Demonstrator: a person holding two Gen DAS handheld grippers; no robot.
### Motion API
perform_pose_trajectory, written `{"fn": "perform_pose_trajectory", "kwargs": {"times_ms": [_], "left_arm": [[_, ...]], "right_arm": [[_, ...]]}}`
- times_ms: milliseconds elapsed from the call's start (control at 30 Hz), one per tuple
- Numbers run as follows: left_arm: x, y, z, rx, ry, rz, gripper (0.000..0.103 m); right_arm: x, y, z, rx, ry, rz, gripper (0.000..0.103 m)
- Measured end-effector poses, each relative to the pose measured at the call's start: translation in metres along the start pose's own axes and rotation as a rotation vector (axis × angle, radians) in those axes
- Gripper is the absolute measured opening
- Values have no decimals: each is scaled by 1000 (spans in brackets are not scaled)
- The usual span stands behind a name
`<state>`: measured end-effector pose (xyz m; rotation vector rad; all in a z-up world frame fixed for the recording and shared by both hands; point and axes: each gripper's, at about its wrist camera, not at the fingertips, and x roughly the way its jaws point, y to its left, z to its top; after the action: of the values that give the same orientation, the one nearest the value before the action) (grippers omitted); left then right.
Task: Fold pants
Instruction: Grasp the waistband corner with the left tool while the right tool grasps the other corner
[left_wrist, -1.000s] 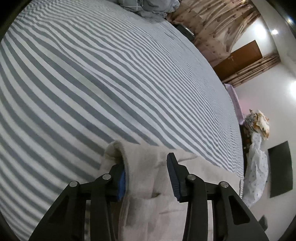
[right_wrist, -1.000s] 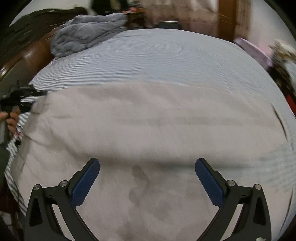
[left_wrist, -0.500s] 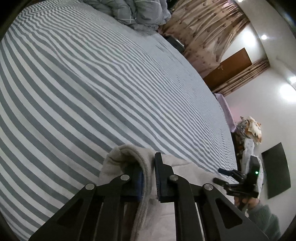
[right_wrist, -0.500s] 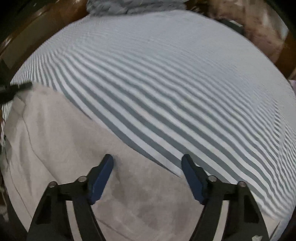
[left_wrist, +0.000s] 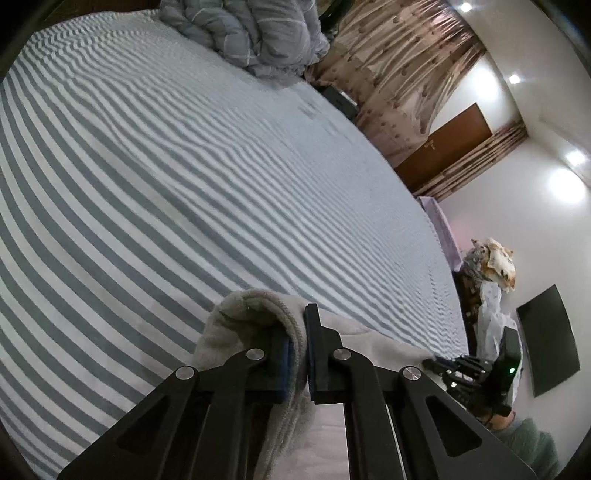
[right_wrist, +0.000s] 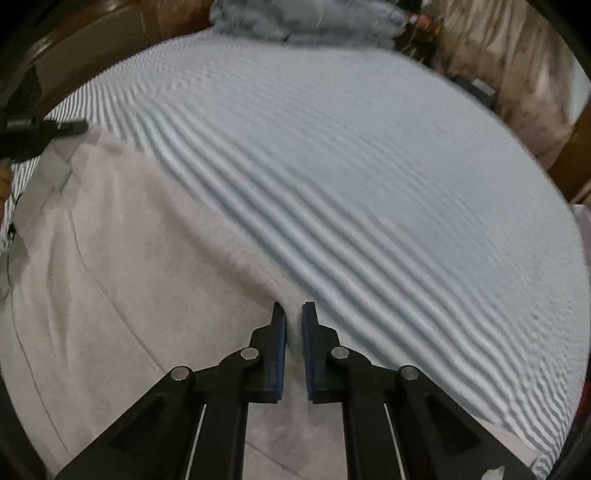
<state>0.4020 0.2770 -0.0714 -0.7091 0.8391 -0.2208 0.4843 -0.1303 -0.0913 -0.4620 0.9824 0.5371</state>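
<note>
The left gripper (left_wrist: 297, 334) pinches the beige pants (left_wrist: 255, 306) at six o'clock on the striped bedsheet (left_wrist: 184, 184); the right gripper (right_wrist: 294, 314) pinches their far edge, the fabric spreading toward nine o'clock.

We see the pants (left_wrist: 255, 314) in a pale beige, almost oatmeal, plain and without pattern, lying near the bed's near edge. The bedsheet (left_wrist: 184, 177) carries grey and white stripes that run across it to its far edge. At the bed's far corner the bundled duvet (left_wrist: 251, 33) is blue-grey with thin white lines. The left gripper (left_wrist: 299, 354) and right gripper (right_wrist: 294, 343) are black with blue pads (right_wrist: 282, 354). The curtain (left_wrist: 399, 74) is tan with small brown motifs, the door (left_wrist: 447, 147) is reddish-brown, and the wall (left_wrist: 517, 221) is white.
</note>
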Motion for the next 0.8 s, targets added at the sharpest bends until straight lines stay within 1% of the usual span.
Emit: {"fn": "perform_pose_trajectory", "kwargs": {"times_ms": [100,167,200,300,367,433,533,567,600,667,700,733,767,800], "left_arm": [[-10,-5,2,7,-39,-25,7],[-11,-5,3,8,-61,-37,7],[-9,-7,4,9,-65,-32,7],[2,1,4,16,-61,4,7],[14,13,4,4,-41,36,7],[23,18,3,4,-21,69,7],[35,22,3,7,22,102,8],[35,23,3,1,28,97,8],[34,24,4,-8,36,91,9],[31,24,6,-23,65,85,11],[27,22,6,-20,69,82,13],[24,21,6,-8,73,91,18],[17,18,5,22,76,123,23],[10,16,5,43,67,133,24]], "right_arm": [[-13,-9,8,17,-60,-70,6],[-12,-11,10,29,-66,-88,6],[-5,-14,13,36,-60,-103,6],[17,-21,19,41,-34,-114,7],[31,-19,23,49,-13,-114,7],[40,-21,19,54,7,-107,9],[48,-23,19,79,25,-104,17],[47,-24,21,89,25,-108,22],[45,-28,19,94,23,-111,31],[40,-32,21,113,22,-98,44],[37,-34,20,121,15,-85,44],[33,-33,19,129,8,-64,44],[27,-33,19,136,-2,-33,45],[21,-35,15,138,-11,-22,46]]}}
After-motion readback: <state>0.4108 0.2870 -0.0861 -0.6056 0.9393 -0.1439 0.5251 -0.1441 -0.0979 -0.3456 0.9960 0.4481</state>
